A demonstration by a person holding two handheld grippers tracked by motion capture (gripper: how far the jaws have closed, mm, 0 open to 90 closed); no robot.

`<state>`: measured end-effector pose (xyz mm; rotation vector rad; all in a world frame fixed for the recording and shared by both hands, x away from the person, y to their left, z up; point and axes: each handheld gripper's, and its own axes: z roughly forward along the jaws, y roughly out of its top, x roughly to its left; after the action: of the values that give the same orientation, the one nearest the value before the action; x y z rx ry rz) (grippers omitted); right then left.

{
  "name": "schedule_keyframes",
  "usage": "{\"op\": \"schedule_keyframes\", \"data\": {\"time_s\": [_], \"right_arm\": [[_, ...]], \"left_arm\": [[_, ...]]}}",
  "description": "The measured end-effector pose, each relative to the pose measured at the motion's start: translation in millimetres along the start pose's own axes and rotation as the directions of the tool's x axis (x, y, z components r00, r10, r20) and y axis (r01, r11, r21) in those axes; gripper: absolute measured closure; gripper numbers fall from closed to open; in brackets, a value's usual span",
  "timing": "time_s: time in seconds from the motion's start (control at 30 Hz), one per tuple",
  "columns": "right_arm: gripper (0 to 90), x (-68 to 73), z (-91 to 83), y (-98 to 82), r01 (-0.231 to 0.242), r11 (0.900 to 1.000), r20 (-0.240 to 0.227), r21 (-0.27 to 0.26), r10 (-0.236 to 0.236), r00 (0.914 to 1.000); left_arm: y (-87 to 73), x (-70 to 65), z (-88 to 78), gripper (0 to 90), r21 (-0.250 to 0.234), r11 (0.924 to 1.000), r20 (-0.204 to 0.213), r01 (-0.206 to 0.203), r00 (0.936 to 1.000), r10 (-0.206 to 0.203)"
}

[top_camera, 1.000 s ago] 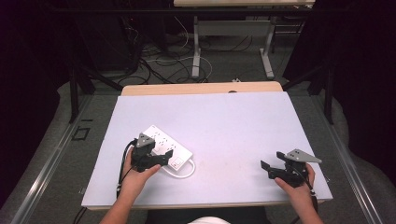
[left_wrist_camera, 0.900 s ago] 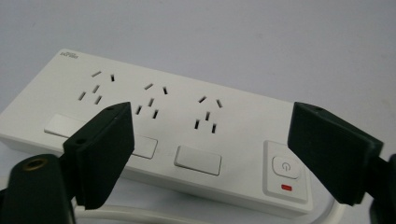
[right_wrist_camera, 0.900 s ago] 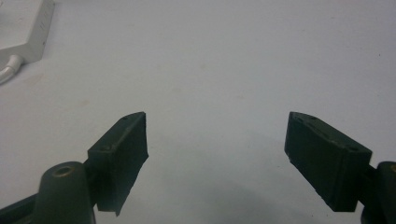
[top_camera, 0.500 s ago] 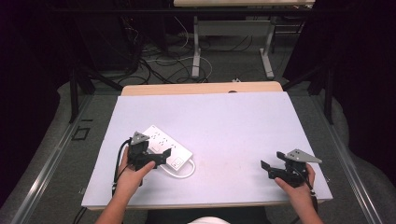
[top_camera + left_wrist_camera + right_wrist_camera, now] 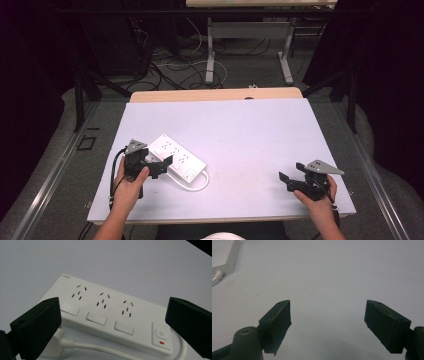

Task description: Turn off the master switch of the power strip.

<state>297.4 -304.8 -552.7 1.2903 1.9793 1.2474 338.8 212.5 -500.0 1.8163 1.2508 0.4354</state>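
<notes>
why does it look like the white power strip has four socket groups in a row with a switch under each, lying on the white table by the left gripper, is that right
Not quite: the power strip has three socket groups, not four, each with a switch below it; the left gripper view shows this. A separate power button with a red mark sits at its end. The rest holds: it lies on the white table by the left gripper, whose jaws stand open.

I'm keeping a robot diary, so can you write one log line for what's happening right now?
left claw: open, jaws just opened, nothing between | power strip: flat on table | right claw: open, empty
</notes>
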Motion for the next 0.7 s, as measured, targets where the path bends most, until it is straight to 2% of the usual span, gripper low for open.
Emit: {"op": "schedule_keyframes", "data": {"time_s": [0.17,0.2,0.23,0.27,0.43,0.47,0.5,0.7], "right_arm": [[20.8,-0.2,-0.3,0.3,0.004,1.0,-0.006,0.0,-0.004,1.0],[20.7,-0.1,-0.3,0.3,0.0,1.0,-0.008,-0.003,0.0,1.0],[20.7,1.0,1.8,-0.4,-0.011,0.999,0.002,-0.034,0.011,0.9999],[20.7,0.8,-0.7,0.3,-0.015,1.0,-0.009,-0.008,0.015,0.9998],[20.4,-0.1,-0.5,0.4,-0.01,1.0,-0.008,-0.01,0.01,0.9999],[20.4,1.1,2.0,-0.4,-0.018,0.999,0.002,-0.039,0.018,0.9998],[20.4,0.8,-0.1,0.3,-0.014,1.0,-0.003,-0.014,0.014,0.9999],[20.4,0.5,-1.0,0.3,-0.013,1.0,-0.001,-0.008,0.013,0.9999]], "left_arm": [[-3.3,6.1,-8.2,0.7,-0.02,0.9998,-0.02,-0.004,0.9998,0.003],[-3.8,7.9,-11.2,0.7,-0.012,0.9999,-0.024,-0.009,0.9997,0.008],[-4.8,9.7,-13.4,0.7,-0.019,0.9998,-0.029,-0.008,0.9995,0.008],[-5.8,12.1,-16.0,0.7,-0.02,0.9997,-0.033,-0.011,0.9994,0.01],[-13.6,23.2,-25.1,0.7,-0.035,0.9993,-0.049,0.01,0.9987,-0.012],[-15.6,25.1,-26.3,0.8,-0.043,0.9989,-0.053,0.017,0.9984,-0.019],[-17.3,27.5,-27.8,0.8,-0.042,0.999,-0.054,0.017,0.9983,-0.019],[-29.4,40.1,-34.9,0.8,-0.045,0.9981,-0.082,0.042,0.9956,-0.046]]}}
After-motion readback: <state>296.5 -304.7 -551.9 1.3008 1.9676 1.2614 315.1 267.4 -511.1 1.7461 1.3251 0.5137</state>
